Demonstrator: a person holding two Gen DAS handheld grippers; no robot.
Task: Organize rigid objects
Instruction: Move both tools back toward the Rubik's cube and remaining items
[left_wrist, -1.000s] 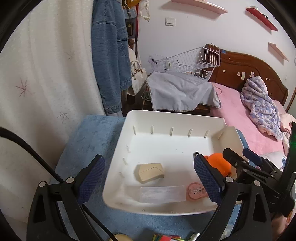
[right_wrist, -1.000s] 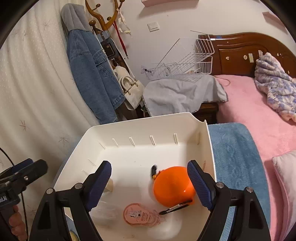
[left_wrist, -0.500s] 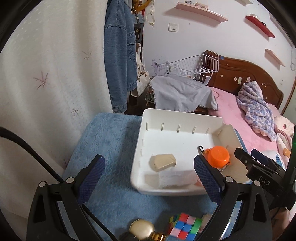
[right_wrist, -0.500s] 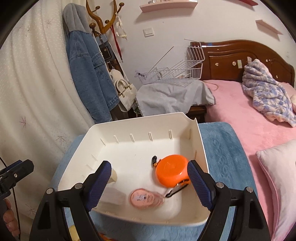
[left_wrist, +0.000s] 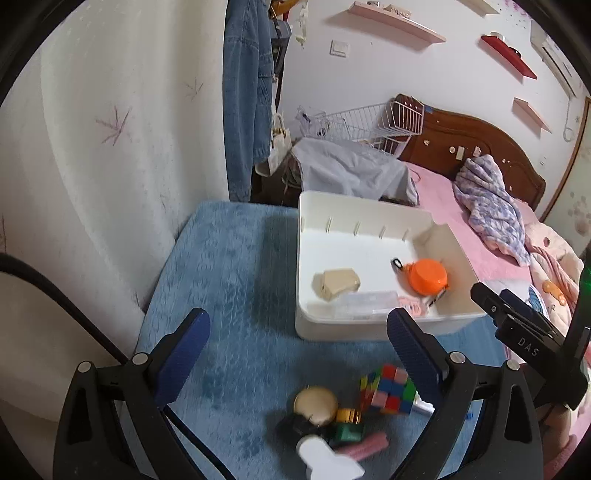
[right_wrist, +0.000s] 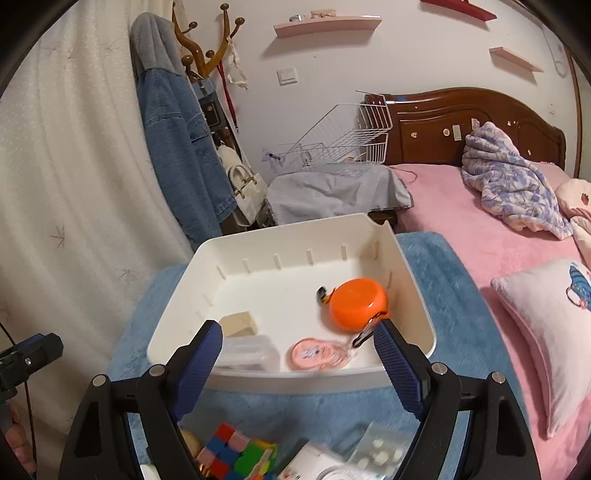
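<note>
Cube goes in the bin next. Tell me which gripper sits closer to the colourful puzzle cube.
Hard to call; probably the left. The puzzle cube lies beside the left gripper, by its right-hand finger. It also lies just below the right gripper, jaws open.

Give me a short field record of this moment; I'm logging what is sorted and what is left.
bin: white bin on the blue mat
in bin: orange tape measure, pink tag, beige block, clear case
still on mat: colour cube, gold-capped bottle, pink stick
left gripper: jaws open, empty
right gripper: jaws open, empty, at the bin's near wall
</note>
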